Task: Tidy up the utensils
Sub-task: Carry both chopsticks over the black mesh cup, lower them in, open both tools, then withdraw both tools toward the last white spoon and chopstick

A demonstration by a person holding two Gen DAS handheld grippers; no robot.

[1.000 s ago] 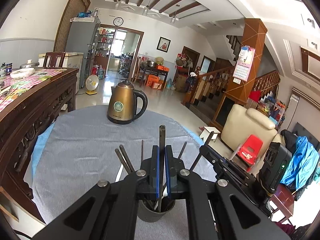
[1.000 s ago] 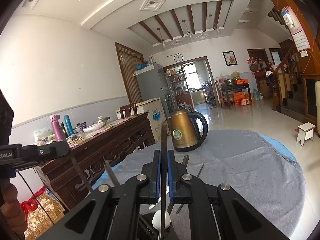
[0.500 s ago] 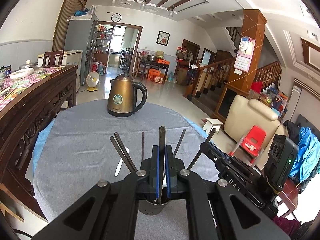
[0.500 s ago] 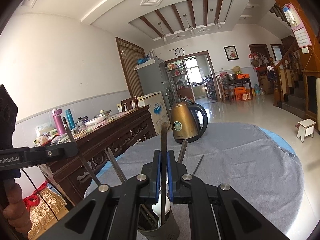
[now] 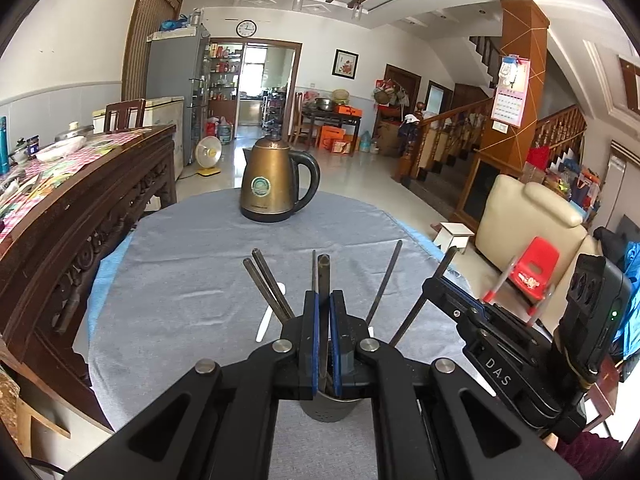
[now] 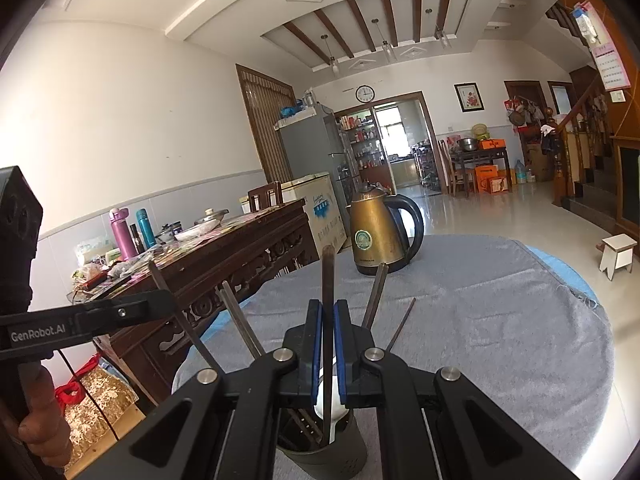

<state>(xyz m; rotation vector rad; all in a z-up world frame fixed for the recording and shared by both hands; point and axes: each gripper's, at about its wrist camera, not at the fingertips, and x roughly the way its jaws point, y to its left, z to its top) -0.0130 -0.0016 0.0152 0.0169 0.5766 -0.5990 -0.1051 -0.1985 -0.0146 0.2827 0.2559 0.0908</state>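
A dark grey utensil holder (image 5: pixel 329 408) stands on the grey-clothed round table, also in the right wrist view (image 6: pixel 324 456), with several dark chopsticks (image 5: pixel 269 285) leaning out of it. My left gripper (image 5: pixel 324 300) is shut on an upright dark chopstick (image 5: pixel 323 268) whose lower end is inside the holder. My right gripper (image 6: pixel 327 308) is shut on another upright chopstick (image 6: pixel 328 272), also reaching into the holder beside a white spoon (image 6: pixel 326 404). A second white spoon (image 5: pixel 272 312) lies on the cloth behind the holder.
A bronze kettle (image 5: pixel 272 184) stands at the table's far side, also in the right wrist view (image 6: pixel 378 236). A carved wooden sideboard (image 5: pixel 72 208) with clutter runs along the left. The right gripper body (image 5: pixel 520 344) is close on the right.
Both grippers have lowered their chopsticks deeper into the holder, and the views have tilted down towards the table. The holder now sits closer under the jaws.
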